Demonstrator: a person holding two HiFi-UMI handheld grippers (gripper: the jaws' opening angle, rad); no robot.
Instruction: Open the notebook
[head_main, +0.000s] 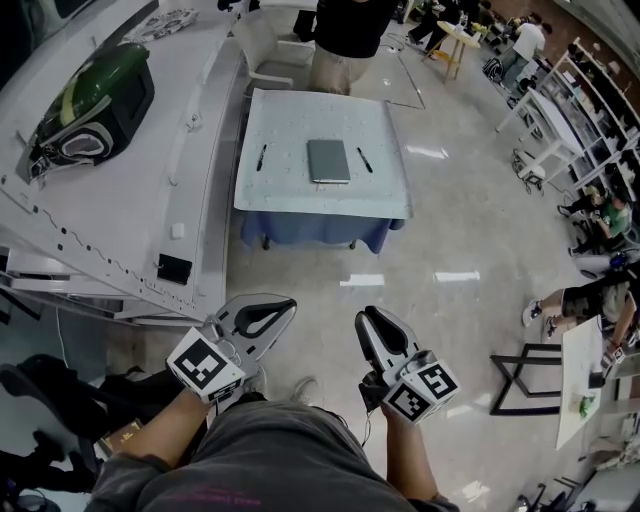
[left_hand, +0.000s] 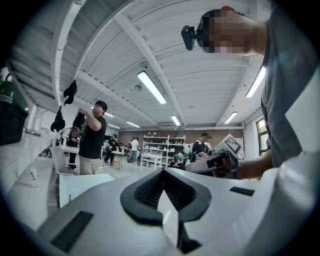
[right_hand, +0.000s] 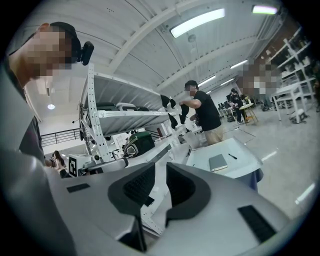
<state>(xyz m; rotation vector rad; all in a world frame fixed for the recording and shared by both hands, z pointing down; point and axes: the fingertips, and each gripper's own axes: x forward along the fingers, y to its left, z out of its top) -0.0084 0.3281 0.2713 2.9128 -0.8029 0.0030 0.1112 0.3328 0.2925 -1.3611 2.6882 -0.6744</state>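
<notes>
Two claws, left claw (head_main: 285, 305) together, right claw (head_main: 368, 318) slightly apart, empty, both well apart from the notebook (head_main: 328, 160).

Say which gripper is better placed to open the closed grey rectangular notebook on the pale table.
Right, likely: the right gripper has jaws slightly apart, and its view shows the notebook; the left gripper is shut. Both are far off.
</notes>
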